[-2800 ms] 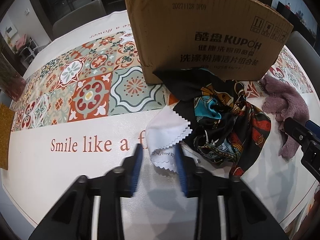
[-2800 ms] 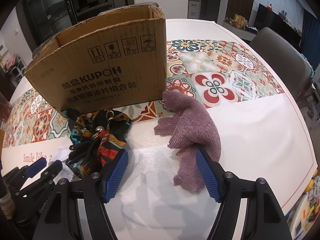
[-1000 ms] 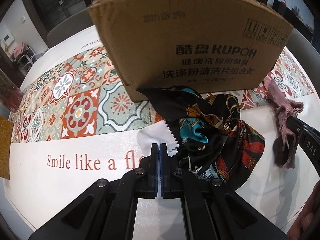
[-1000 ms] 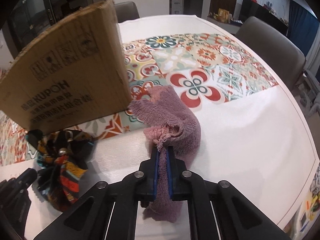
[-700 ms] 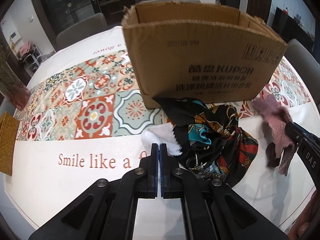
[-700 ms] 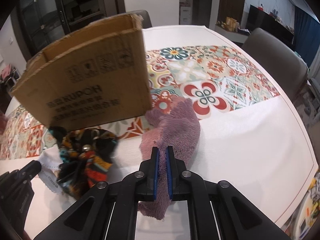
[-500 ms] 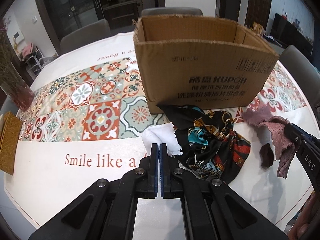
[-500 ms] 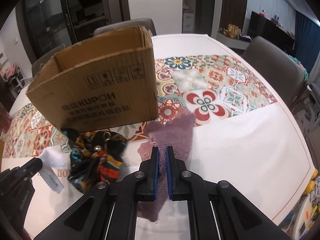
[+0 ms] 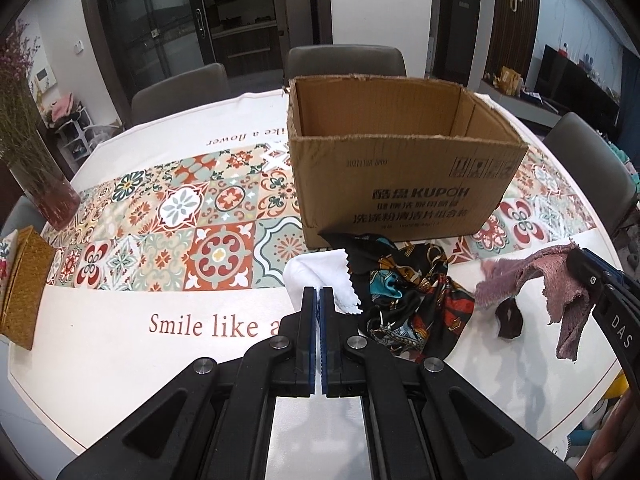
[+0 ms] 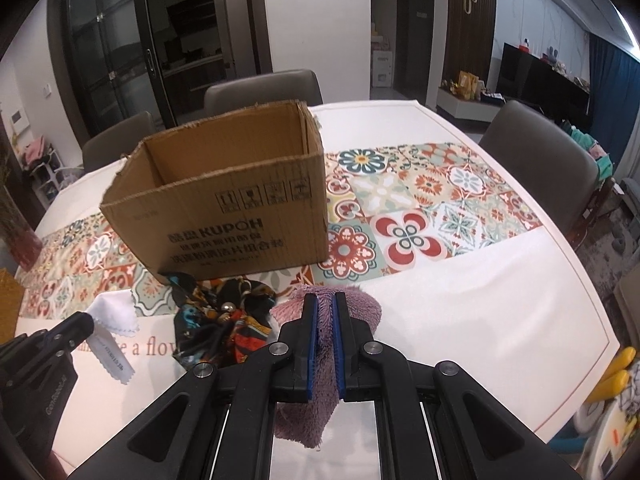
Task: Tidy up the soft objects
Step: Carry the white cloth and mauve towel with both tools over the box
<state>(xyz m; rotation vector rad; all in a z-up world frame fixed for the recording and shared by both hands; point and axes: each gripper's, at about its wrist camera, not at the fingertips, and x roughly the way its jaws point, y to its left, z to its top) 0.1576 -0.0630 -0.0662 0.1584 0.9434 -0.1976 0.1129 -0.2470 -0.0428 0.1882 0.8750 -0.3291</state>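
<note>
- Left wrist view: left gripper [image 9: 321, 294] clamped on white cloth [image 9: 320, 275], cloth bunched above the pads, serrated edge hanging to the right.
- Cardboard box [image 9: 404, 184] straight ahead and beyond the tips, open top facing up, long side running across the view; no contents visible inside, floor hidden behind the near wall.
- Patterned scarf [image 9: 412, 300] heaped on the tablecloth [image 9: 120, 340] between box and grippers, touching the box's near wall, held by neither gripper.
- Far right: right gripper [image 9: 580, 264] pinching purple towel [image 9: 532, 280], towel clear of the table and drooping both sides.
- Right wrist view: right gripper [image 10: 325, 312] squeezed onto purple towel [image 10: 316, 404], pile spilling above the tips and hanging below.
- Cardboard box [image 10: 228, 208] ahead and off to the left, corner turned toward the camera, visible inner walls bare.
- Lower left: left gripper [image 10: 86, 320] with white cloth [image 10: 112, 320] dangling.
- Judging both loads equally near the box; likely up over the near rim, then release.
</note>
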